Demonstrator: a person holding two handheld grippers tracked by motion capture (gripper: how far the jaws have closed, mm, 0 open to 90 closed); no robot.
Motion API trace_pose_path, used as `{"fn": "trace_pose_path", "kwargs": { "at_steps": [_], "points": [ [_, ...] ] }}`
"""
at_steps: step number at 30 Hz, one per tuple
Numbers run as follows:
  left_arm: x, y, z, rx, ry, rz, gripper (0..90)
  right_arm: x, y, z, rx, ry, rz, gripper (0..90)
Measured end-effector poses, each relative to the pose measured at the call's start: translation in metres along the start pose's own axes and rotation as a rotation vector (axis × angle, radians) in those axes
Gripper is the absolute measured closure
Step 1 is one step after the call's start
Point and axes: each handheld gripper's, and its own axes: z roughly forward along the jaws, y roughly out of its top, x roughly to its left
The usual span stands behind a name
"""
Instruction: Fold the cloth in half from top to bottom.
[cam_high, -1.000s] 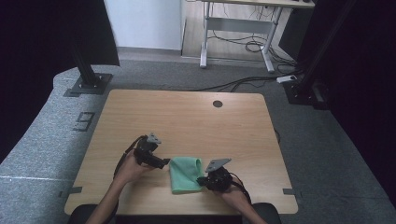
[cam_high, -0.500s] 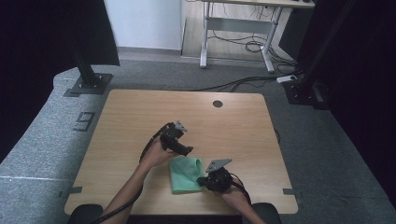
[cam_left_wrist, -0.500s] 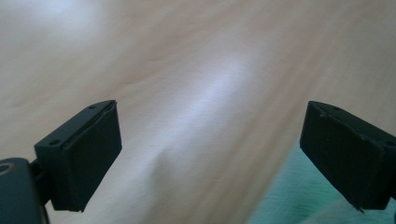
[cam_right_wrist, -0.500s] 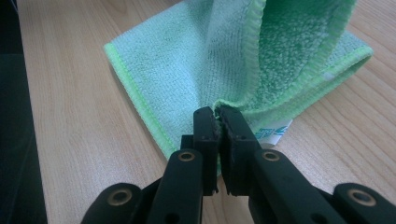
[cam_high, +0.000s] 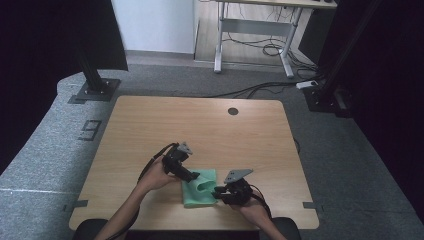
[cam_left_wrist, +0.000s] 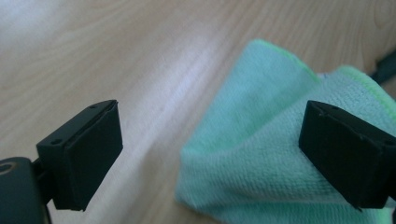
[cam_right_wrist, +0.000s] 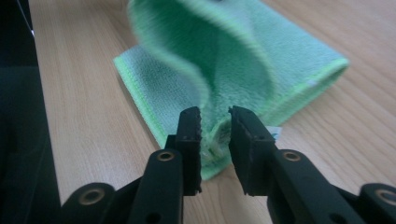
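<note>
Cloth (cam_high: 200, 187) lies mid-fold on the tabletop (cam_high: 210, 125): right tongs (cam_right_wrist: 214, 122) pinch its edge, left tongs (cam_left_wrist: 210, 144) are spread wide and must close on the raised corner

A green cloth (cam_high: 200, 187) lay folded near the tabletop's (cam_high: 200, 125) front edge, one corner lifted into a rumpled ridge.

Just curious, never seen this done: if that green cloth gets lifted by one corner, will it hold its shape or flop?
Probably flop: the green cloth already bulges into a soft wave where the right gripper pinches it. Its fuzzy weave suggests lightness and good grip.
</note>
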Motion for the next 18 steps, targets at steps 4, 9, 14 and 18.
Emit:
{"fn": "trace_pose_path", "kwargs": {
  "at_steps": [4,9,14,18],
  "points": [
    [-0.005,-0.014,-0.003,0.007,-0.012,0.001,5.9,-0.004,-0.002,-0.013,-0.02,0.008,0.012,61.0],
    [-0.01,-0.031,-0.004,0.011,-0.01,-0.012,5.9,-0.014,0.001,-0.023,-0.046,-0.02,0.041,52.4],
    [-0.014,-0.043,-0.003,0.008,-0.006,-0.024,5.9,-0.021,0.011,-0.012,-0.059,-0.053,0.069,39.5],
    [-0.019,-0.052,-0.001,0.003,0.008,-0.034,5.8,-0.02,0.016,0.004,-0.037,-0.074,0.091,29.9]
  ]
}}
